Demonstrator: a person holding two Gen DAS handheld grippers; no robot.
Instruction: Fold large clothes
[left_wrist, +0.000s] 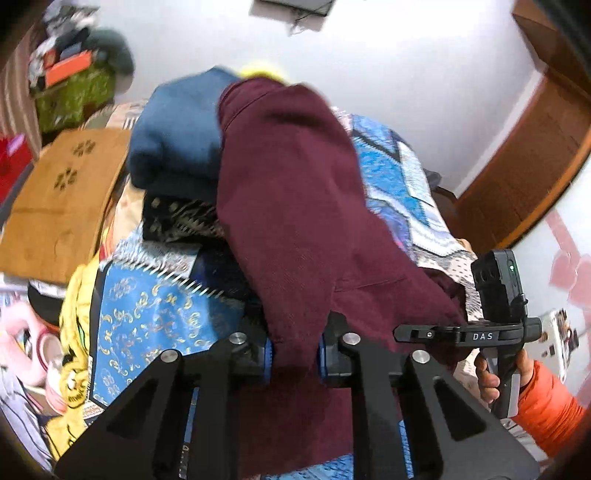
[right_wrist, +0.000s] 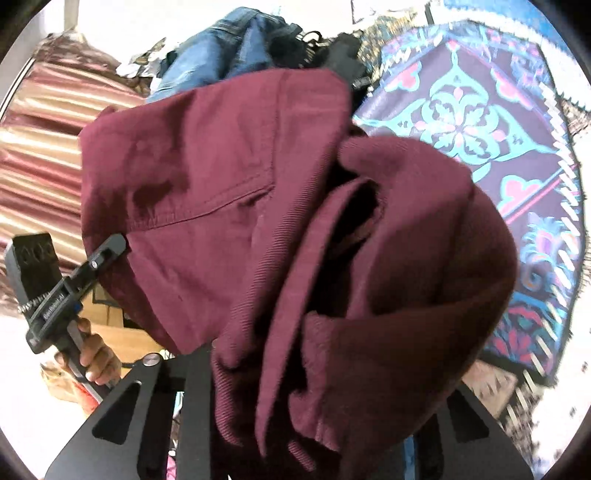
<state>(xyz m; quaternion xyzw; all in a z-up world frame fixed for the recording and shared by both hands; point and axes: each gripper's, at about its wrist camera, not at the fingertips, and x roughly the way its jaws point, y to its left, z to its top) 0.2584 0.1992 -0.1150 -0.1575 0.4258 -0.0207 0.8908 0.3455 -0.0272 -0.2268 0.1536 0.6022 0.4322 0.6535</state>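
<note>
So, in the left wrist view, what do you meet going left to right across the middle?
Tan cloth → navy garment → maroon garment → blue patterned bedspread → wooden door.

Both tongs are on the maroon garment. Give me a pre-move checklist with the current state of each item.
1. Left tongs pinch the maroon garment: ok.
2. Right tongs' grip on the garment: cannot tell, cloth hides the fingertips.
3. Garment spread flat: not ok, bunched in folds.
4. Landing spot free: not ok, blue garment piled on the bedspread.
5. Sharp view: not ok, blurred.
</note>
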